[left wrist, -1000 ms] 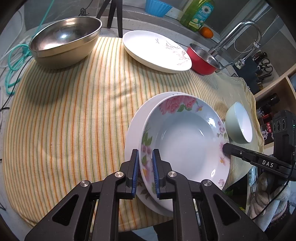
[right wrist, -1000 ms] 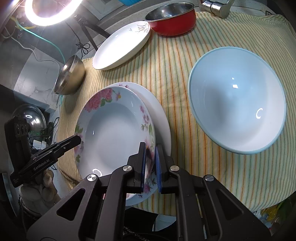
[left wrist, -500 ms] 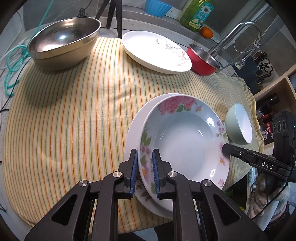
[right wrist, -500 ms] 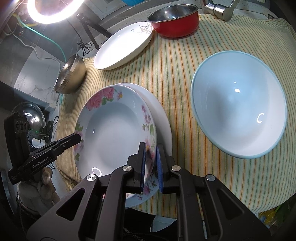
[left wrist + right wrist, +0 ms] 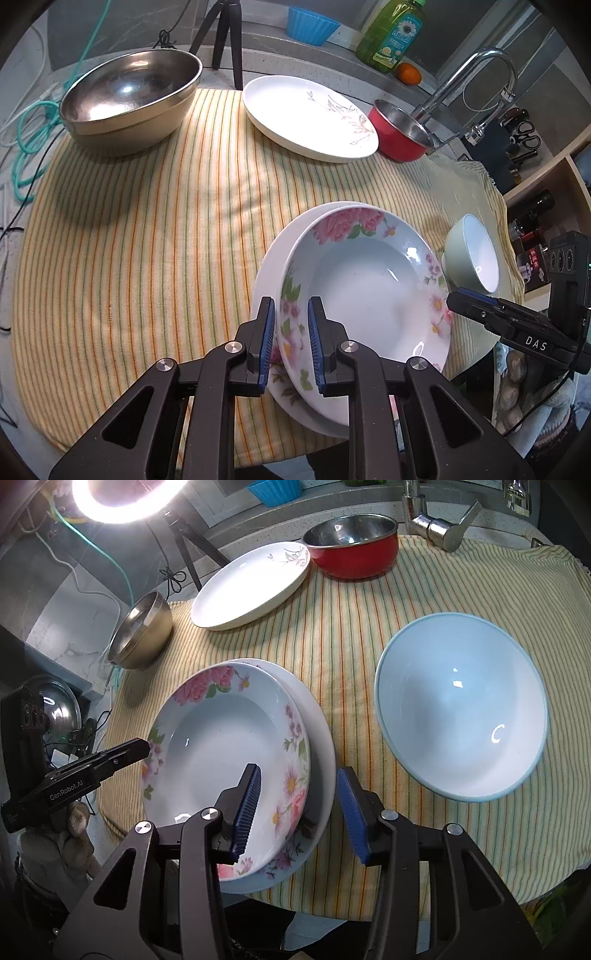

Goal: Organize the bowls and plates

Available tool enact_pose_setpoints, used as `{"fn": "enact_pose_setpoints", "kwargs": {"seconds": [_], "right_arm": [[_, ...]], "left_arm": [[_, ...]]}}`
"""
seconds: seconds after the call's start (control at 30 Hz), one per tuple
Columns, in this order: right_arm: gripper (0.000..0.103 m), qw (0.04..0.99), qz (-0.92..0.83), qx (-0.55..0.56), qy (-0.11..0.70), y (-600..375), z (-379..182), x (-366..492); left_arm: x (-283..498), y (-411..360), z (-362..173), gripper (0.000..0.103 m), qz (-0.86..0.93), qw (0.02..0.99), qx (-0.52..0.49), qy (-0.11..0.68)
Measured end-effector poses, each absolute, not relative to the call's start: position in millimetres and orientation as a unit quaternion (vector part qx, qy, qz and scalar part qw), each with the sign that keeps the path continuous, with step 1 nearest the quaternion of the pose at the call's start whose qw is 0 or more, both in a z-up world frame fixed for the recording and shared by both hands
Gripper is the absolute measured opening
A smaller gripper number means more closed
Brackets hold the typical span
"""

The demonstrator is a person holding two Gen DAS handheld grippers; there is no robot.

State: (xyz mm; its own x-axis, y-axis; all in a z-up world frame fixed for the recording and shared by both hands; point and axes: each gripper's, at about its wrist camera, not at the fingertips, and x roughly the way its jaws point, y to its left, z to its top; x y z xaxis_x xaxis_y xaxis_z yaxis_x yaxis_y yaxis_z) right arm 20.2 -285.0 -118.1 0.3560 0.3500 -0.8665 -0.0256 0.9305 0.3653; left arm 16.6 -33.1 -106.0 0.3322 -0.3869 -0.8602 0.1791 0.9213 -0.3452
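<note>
Two stacked dishes sit at the near edge of the striped cloth [image 5: 147, 229]: a floral plate [image 5: 369, 291] rests on a plain white plate [image 5: 273, 266], offset so that the white rim shows at the floral plate's 9 o'clock in the left wrist view and at its 3 o'clock in the right wrist view.

Left gripper [image 5: 290, 343]: its jaws straddle the floral plate's rim at about 8 o'clock. The jaws are opening; the blue pads stand narrowly either side of the rim with small gaps visible, so the rim is between them but not pinched.

Right gripper [image 5: 301, 812]: its jaws are opening and stand well apart. The rims of both stacked plates lie between the pads at about 4 o'clock, with neither pad pressing on them. The grip is released.

Other items on the cloth, read from the floral plate in the left wrist view:
- Steel bowl [image 5: 129, 99], at 10 o'clock, well apart.
- White sprig-pattern plate [image 5: 306, 114], at 12 o'clock, well apart.
- Red pot [image 5: 400, 133], at 1 o'clock, just beside the sprig-pattern plate and near the tap [image 5: 476, 85].
- Pale green bowl [image 5: 472, 258], at 3 o'clock, near the floral plate.

Behind the cloth stand a blue cup [image 5: 312, 24] and a green bottle [image 5: 393, 35].
</note>
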Motion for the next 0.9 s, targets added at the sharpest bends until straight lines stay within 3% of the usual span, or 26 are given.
{"fn": "enact_pose_setpoints", "kwargs": {"seconds": [0.37, 0.9], "right_arm": [[0.046, 0.819, 0.143, 0.146, 0.536, -269.2, -86.6, 28.8], [0.046, 0.818, 0.086, 0.254, 0.509, -273.5, -89.6, 112.1]], "left_arm": [[46.6, -19.1, -88.4, 0.021, -0.19, 0.82, -0.08, 0.534], [169.5, -28.0, -60.0, 0.021, -0.233, 0.824, 0.001, 0.517]]}}
